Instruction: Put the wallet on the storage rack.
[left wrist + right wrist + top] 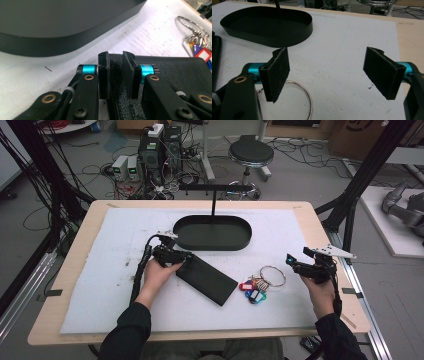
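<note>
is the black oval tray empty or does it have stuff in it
Empty. In the high view the black oval tray shows only its bare dark floor; the wallet and keys lie outside it on the mat.

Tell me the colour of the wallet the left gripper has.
Black, grained wallet; the left gripper view shows it best.

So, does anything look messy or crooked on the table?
A bit. The black wallet lies slanted across the white mat, with the left claw pinching its edge. The keys sit in a loose heap beside it. The black tray looks straight.
</note>
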